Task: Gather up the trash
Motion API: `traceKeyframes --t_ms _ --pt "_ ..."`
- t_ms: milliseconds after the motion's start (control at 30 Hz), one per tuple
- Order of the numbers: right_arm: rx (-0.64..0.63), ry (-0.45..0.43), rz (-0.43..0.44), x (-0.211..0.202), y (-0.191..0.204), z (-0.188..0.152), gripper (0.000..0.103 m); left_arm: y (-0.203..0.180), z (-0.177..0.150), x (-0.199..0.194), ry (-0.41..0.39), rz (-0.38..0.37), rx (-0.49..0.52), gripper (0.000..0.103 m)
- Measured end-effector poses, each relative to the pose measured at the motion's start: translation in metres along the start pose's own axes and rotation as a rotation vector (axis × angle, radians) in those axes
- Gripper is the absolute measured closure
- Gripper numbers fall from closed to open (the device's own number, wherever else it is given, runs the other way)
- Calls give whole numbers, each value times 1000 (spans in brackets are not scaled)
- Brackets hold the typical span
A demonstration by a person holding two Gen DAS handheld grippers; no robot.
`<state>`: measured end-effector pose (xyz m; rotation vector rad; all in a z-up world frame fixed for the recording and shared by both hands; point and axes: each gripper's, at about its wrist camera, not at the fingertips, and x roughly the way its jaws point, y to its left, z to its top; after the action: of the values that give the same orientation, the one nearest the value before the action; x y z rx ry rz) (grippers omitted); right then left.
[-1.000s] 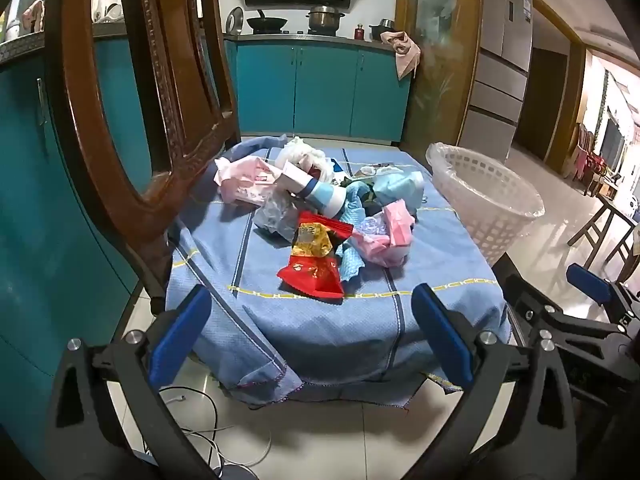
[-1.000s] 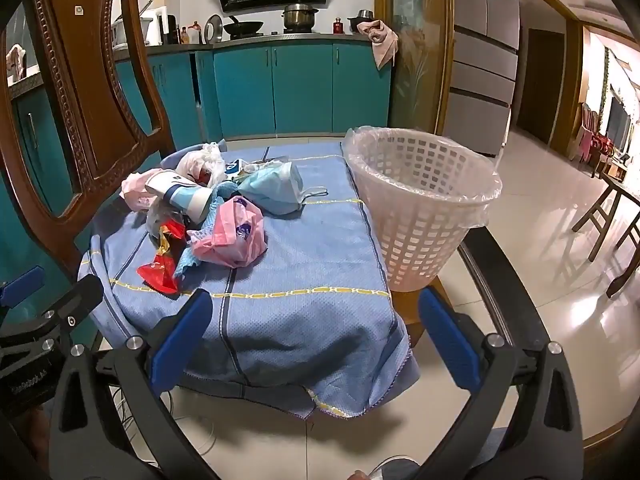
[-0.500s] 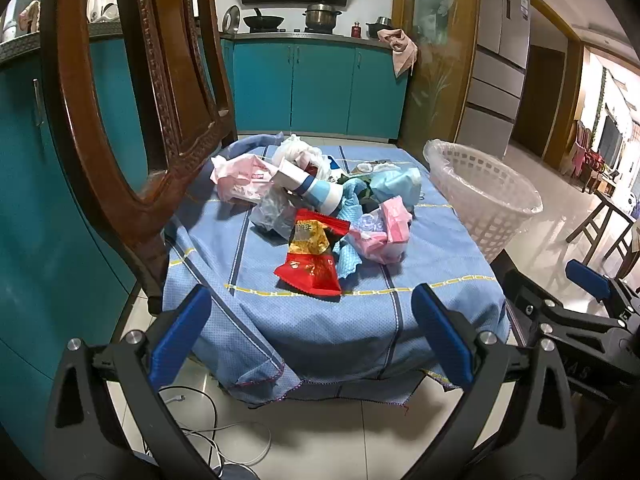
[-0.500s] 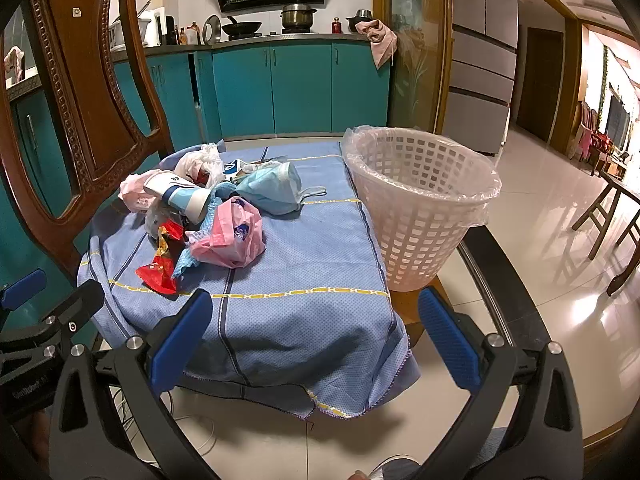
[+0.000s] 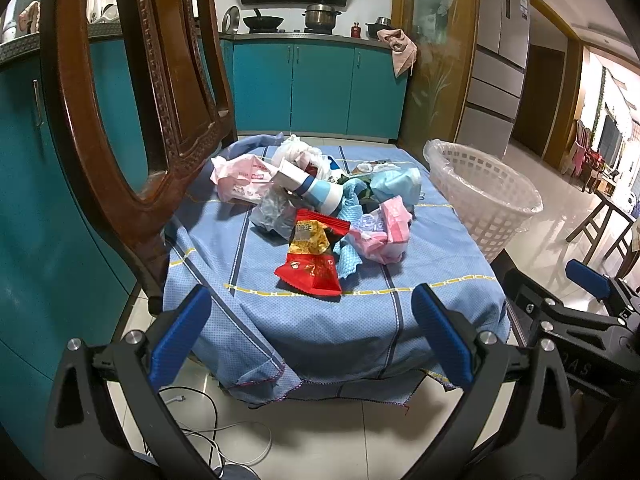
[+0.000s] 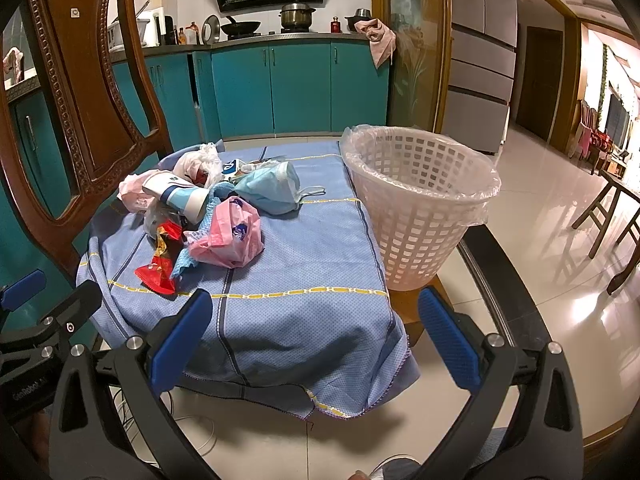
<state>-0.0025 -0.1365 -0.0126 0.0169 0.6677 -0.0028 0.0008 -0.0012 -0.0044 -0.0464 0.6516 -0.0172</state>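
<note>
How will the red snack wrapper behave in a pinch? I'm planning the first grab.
The red snack wrapper lies flat and crinkled, so it is probably light and floppy. Its glossy film may slip. It lies nearest the open left gripper.

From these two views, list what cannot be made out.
- Basket bottom: both views, its own wall and liner hide it.
- Items under the trash pile: both views, upper wrappers cover them.
- Print on the red wrapper: too small.
- Chair top: left view, cut by the edge.
</note>
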Motion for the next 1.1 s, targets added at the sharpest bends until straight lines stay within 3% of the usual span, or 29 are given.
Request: traceKeyframes --t_ms 1100 --pt "10 -2 -3 2 -3 0 3 -2 -2 2 16 -10 9 3"
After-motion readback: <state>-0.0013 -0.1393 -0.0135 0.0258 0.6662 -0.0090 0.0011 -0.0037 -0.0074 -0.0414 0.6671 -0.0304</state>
